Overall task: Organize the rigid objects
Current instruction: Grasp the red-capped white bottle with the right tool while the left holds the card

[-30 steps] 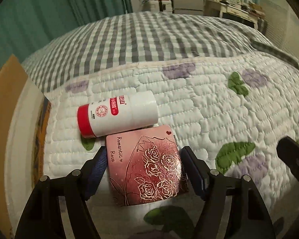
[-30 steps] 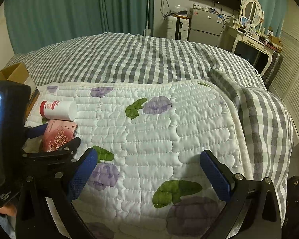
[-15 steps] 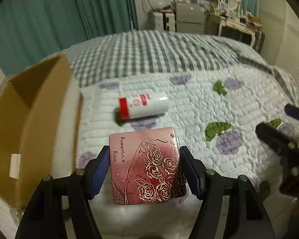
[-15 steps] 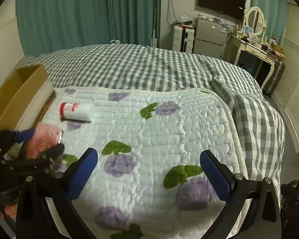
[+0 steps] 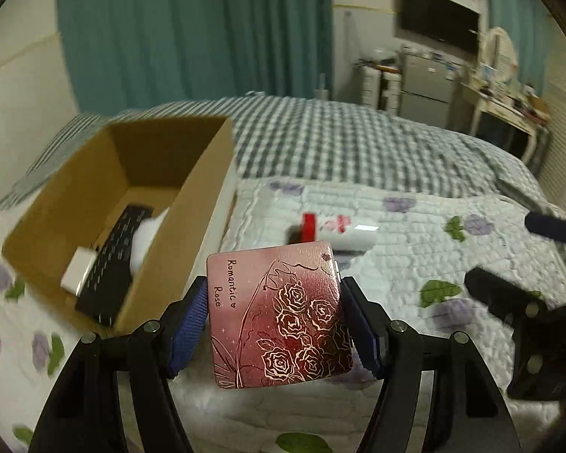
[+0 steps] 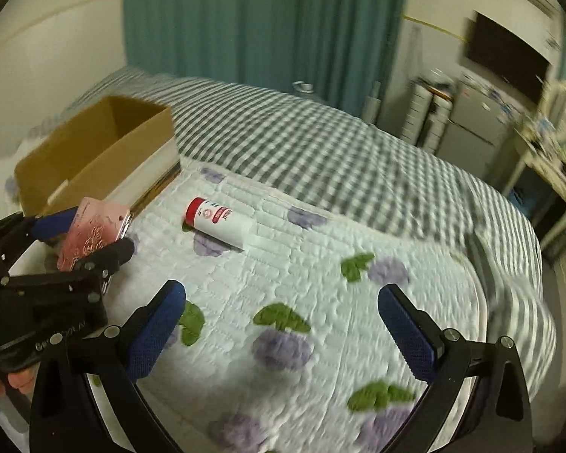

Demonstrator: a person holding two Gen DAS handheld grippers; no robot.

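A: The left gripper [image 5: 277,321] clamps a pink rose-printed case [image 5: 279,317], its blue pads pressed on both side edges, the case lifted clear of the quilt [image 5: 415,264].

B: And the right gripper [image 6: 281,324]?

A: Spread wide with nothing between its fingers, hanging over the quilt's leaf and flower print.

B: Where does the case sit against the box?

A: Just beside the cardboard box [image 5: 105,204], off its near right corner, not over the opening. The box lies to the left of the case, open at the top.

B: Anything inside?

A: A black remote [image 5: 113,260], a small white block [image 5: 77,273] and something white I cannot make out.

B: What else is around?

A: A white bottle with a red cap [image 6: 219,222] lies on its side on the quilt, beyond the case. In the right wrist view it is well apart from both grippers, with nothing between it and the right one.
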